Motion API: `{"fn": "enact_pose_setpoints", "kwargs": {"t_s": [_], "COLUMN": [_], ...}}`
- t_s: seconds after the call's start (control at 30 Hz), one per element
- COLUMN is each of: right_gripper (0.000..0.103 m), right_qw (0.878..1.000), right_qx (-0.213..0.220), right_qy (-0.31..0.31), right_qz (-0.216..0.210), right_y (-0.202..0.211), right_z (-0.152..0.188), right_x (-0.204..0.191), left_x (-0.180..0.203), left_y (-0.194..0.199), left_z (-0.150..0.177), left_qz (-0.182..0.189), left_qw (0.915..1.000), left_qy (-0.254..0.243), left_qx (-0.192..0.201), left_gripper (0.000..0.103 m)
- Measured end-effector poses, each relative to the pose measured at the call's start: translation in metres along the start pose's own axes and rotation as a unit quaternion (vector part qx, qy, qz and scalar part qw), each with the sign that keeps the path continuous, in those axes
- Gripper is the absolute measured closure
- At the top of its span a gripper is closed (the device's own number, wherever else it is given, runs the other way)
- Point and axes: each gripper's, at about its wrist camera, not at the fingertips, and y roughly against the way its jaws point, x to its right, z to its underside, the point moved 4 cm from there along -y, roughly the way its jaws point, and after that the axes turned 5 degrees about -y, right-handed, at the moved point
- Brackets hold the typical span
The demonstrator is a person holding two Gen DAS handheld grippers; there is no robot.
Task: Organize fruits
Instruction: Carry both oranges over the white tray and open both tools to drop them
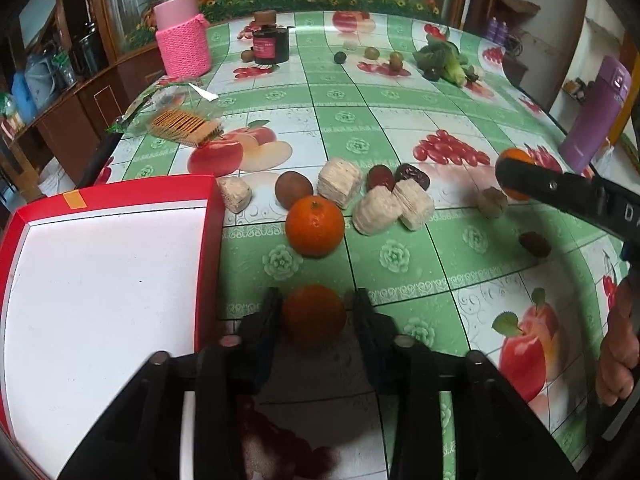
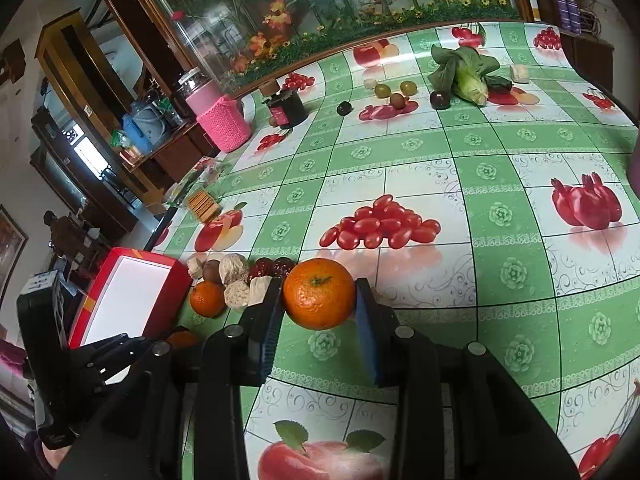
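Observation:
My left gripper (image 1: 316, 300) is shut on an orange (image 1: 314, 314), with a finger against each side, just right of the red tray with a white floor (image 1: 100, 280). A second orange (image 1: 315, 226) lies on the tablecloth ahead, beside a brown kiwi (image 1: 294, 189), red dates (image 1: 381, 177) and white pastry blocks (image 1: 340, 182). My right gripper (image 2: 318, 292) is shut on a third orange (image 2: 318, 294), held above the table. From the left wrist view that gripper (image 1: 514, 174) and its orange (image 1: 516, 158) are at the right. The tray (image 2: 132, 296) lies to its left.
At the far side stand a pink knit-covered jar (image 1: 182, 36), a dark jar (image 1: 270, 42), leafy greens (image 1: 440, 60) and small round fruits (image 1: 372, 53). A biscuit pack (image 1: 184, 124) lies at the left edge and a purple flask (image 1: 596, 120) at the right. A hand (image 1: 616, 352) holds the right gripper.

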Motion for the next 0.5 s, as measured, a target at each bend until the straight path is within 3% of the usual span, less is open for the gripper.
{"fn": "enact_pose_setpoints", "kwargs": {"t_s": [0.27,0.5], "right_gripper": [0.066,0.066], "right_qw": [1.0,0.999], "right_qx": [0.005,0.021], "right_qy": [0.006,0.034], "right_qz": [-0.011,-0.023], "right_y": [0.002,0.004], "right_z": [0.001,0.009], "right_x": [-0.005,-0.026], "left_x": [0.004,0.0], "left_y": [0.009,0.067], "left_z": [0.004,0.015], "left_qz": [0.019,0.018], "left_qw": [0.9998,0.9974], "left_qy": [0.005,0.0], "left_qx": [0.007,0.07], "left_gripper": [0.075,0.075]}}
